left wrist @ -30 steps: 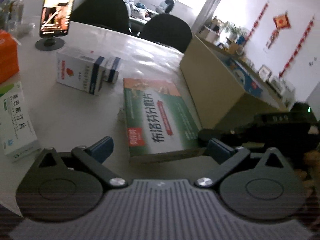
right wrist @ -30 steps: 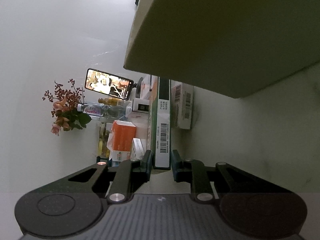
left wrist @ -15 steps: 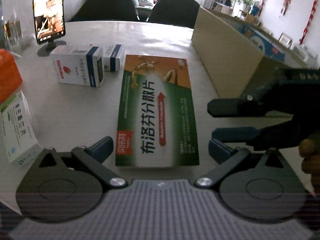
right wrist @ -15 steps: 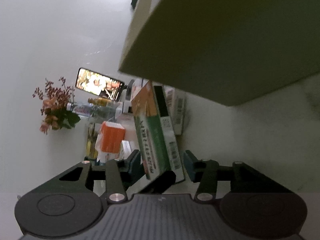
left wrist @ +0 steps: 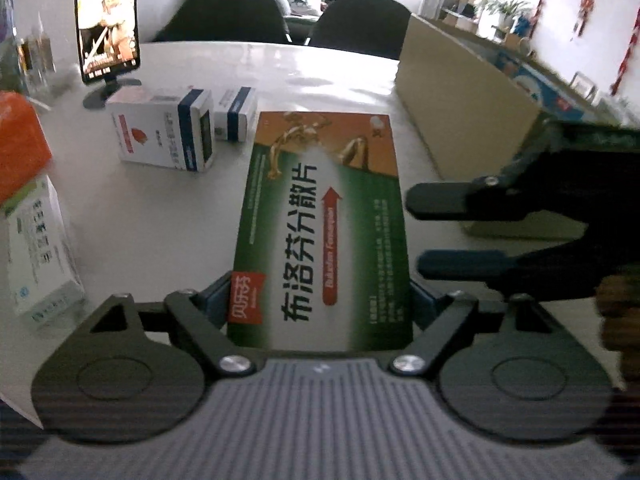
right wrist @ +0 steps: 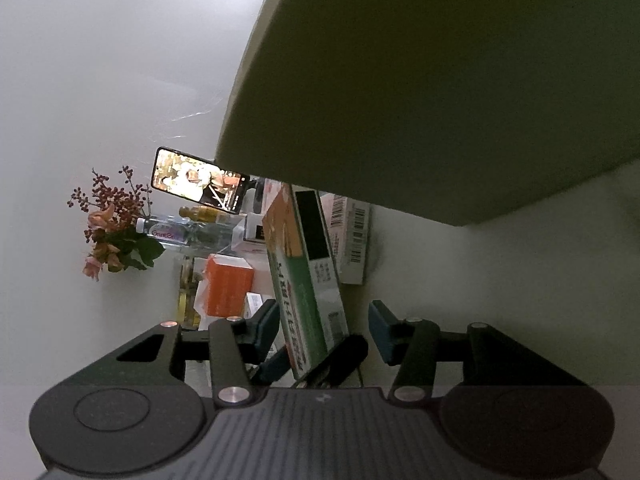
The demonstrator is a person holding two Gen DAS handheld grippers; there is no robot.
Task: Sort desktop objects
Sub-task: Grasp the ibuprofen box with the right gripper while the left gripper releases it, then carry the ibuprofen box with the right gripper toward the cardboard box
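A flat green and orange medicine box [left wrist: 324, 232] is held at its near end between the fingers of my left gripper [left wrist: 320, 300], which is shut on its two long edges. The same box [right wrist: 308, 280] shows in the right wrist view, standing between my right gripper's fingers without touching them. My right gripper [right wrist: 324, 320] is open; it also shows in the left wrist view [left wrist: 448, 232], just right of the box. A large cardboard box [left wrist: 460, 120] stands on the right of the white table [left wrist: 140, 208].
A white and blue medicine box [left wrist: 164, 136] and a smaller one [left wrist: 236, 116] lie behind the held box. An orange box [left wrist: 20, 148] and a white-green box [left wrist: 44, 252] are at the left. A phone on a stand [left wrist: 108, 20], bottles [right wrist: 188, 232] and flowers [right wrist: 112, 224] stand at the back.
My right gripper has opened and let go of the green box. My left gripper has closed on the box's near end and now holds it.
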